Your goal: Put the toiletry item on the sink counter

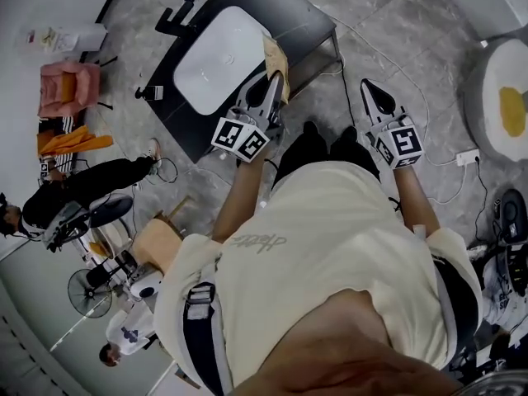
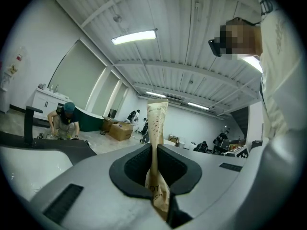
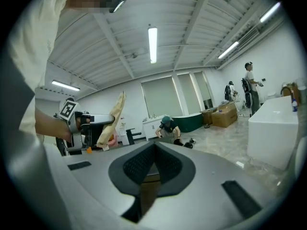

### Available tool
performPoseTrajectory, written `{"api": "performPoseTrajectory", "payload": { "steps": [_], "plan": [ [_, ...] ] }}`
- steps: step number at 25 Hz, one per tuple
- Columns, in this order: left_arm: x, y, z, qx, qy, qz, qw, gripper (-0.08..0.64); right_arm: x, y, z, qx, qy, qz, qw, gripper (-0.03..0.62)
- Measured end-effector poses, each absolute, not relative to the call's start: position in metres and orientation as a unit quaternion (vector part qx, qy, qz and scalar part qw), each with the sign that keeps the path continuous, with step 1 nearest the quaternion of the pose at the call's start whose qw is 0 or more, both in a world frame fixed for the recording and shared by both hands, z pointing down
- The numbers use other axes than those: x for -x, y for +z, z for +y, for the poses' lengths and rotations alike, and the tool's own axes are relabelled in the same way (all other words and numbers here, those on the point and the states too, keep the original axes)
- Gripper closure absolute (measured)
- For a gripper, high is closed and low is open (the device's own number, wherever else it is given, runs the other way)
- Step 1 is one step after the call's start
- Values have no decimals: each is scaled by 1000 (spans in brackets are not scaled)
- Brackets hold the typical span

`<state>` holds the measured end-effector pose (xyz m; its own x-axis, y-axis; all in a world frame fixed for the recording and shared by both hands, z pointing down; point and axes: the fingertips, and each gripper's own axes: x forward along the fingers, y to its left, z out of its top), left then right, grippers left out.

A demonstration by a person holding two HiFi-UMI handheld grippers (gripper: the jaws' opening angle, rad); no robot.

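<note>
The toiletry item is a tan, flat pouch [image 1: 276, 59] and my left gripper [image 1: 272, 85] is shut on its lower part. It hangs over the right edge of the dark sink counter [image 1: 290, 15], beside the white basin [image 1: 218, 60]. In the left gripper view the pouch [image 2: 156, 123] stands upright between the pads, its top pointing at the ceiling. My right gripper [image 1: 371, 91] is shut with nothing in it, held over the floor to the right of the counter. The right gripper view shows its own tips [image 3: 154, 147] together, and the left gripper [image 3: 91, 121] with the pouch [image 3: 112, 118] off to the left.
A pink chair [image 1: 70, 87], a floor fan [image 1: 89, 294] and seated people [image 1: 82, 190] are at the left. A round white fixture [image 1: 505, 97], a power strip [image 1: 468, 157] and cables lie on the floor at right. A white tub [image 3: 274, 128] stands at right.
</note>
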<state>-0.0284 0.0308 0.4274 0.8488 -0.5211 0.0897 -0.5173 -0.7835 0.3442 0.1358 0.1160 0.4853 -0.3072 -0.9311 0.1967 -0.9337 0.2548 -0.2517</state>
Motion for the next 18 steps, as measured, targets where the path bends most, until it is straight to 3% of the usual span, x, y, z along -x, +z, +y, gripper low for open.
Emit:
{"api": "performPoseTrajectory", "payload": {
  "steps": [11,18],
  "plan": [
    [61,475,-56,-934,-8,-270,234,532,-112,480,41,-610,165,-775,21,598],
    [36,448,-152,-949,-65,-227,211,532,-116,451,-38,-634,129,-762,30,598]
  ]
}}
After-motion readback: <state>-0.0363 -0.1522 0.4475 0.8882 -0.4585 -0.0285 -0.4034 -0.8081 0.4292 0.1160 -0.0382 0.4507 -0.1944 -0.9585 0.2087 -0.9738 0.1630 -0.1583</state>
